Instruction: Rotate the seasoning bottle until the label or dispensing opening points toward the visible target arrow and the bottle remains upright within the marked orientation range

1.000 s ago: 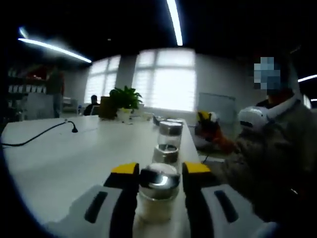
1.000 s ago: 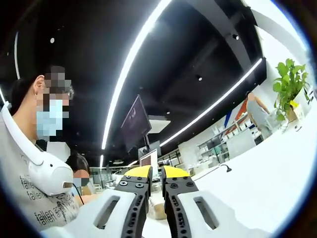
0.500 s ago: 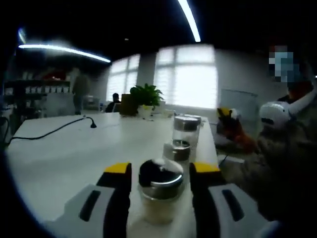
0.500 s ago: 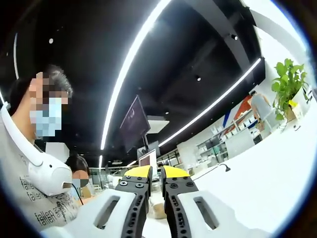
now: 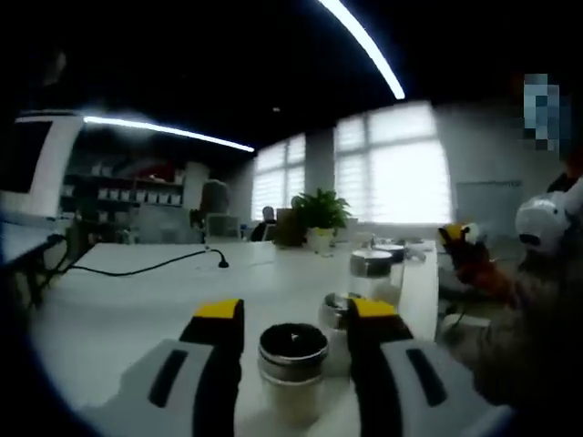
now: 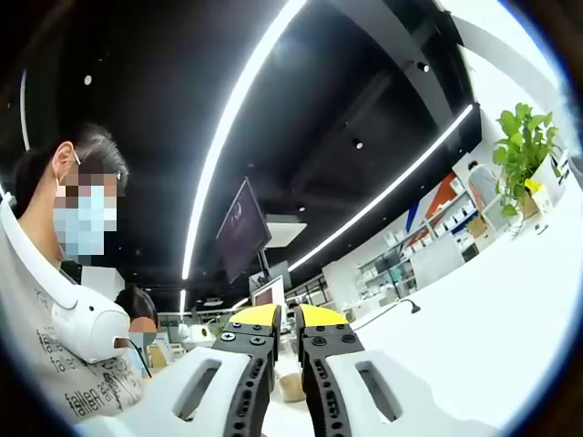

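White tabletop [image 5: 137, 309] stretches ahead of us in the left gripper view, and on it the seasoning bottle [image 5: 292, 369] stands upright between the yellow-tipped jaws of our left gripper [image 5: 293, 314]. The jaws sit spread on either side of its dark metal cap, with a narrow gap showing on each side, so we read the claw as released rather than clamped. Just behind the bottle we see a second jar [image 5: 336, 314], and farther back a taller glass jar with a metal lid [image 5: 371, 273]. A black cable [image 5: 146, 269] trails across the table to the left, and a potted plant [image 5: 320, 218] stands at the far end before bright windows. In the right gripper view our right gripper [image 6: 283, 316] points up toward the dark ceiling and its light strips, jaws pressed nearly together with nothing between them. A person in a mask [image 6: 64, 273] stands to the left there, and a potted plant [image 6: 524, 150] shows at the right edge.
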The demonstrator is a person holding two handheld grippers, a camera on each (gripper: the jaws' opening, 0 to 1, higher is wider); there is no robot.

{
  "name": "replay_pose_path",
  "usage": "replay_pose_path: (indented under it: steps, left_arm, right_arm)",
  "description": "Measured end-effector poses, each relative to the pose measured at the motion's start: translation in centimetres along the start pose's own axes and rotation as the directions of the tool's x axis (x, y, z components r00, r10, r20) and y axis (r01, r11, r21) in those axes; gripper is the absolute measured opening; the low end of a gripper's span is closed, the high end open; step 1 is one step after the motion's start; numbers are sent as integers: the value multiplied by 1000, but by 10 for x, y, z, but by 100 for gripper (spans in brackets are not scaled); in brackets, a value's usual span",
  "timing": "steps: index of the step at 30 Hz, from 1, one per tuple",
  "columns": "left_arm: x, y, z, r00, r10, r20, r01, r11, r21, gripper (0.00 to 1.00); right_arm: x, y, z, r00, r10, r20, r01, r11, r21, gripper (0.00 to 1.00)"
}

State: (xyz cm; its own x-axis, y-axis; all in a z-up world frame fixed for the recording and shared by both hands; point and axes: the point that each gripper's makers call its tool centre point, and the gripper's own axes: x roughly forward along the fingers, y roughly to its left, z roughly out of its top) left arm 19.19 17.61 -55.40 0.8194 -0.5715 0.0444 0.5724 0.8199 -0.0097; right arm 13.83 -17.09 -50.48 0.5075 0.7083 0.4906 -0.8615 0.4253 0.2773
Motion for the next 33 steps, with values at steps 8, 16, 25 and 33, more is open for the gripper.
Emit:
replay_pose_path:
  steps: [8, 16, 25, 33]
  left_arm:
    - [-5, -7, -3, 999, 49, 15, -48, 998, -44, 41]
    - [-4, -5, 0, 995, 91, 47, -89, 995, -44, 40]
    - [-1, -5, -7, 987, 158, 12, -158, 982, 105, 38]
    - [-5, -3, -5, 988, 151, 28, -152, 985, 78, 28]
  right_arm:
    - [0, -3, -1, 1000, -6, -9, 6, 1000, 9, 5]
    - [-3, -8, -1, 1000, -21, -7, 21, 1000, 20, 5]
    - [-3, -9, -2, 1000, -30, -8, 30, 999, 21, 4]
    - [-3, -6, 0, 1000, -26, -3, 26, 999, 20, 4]
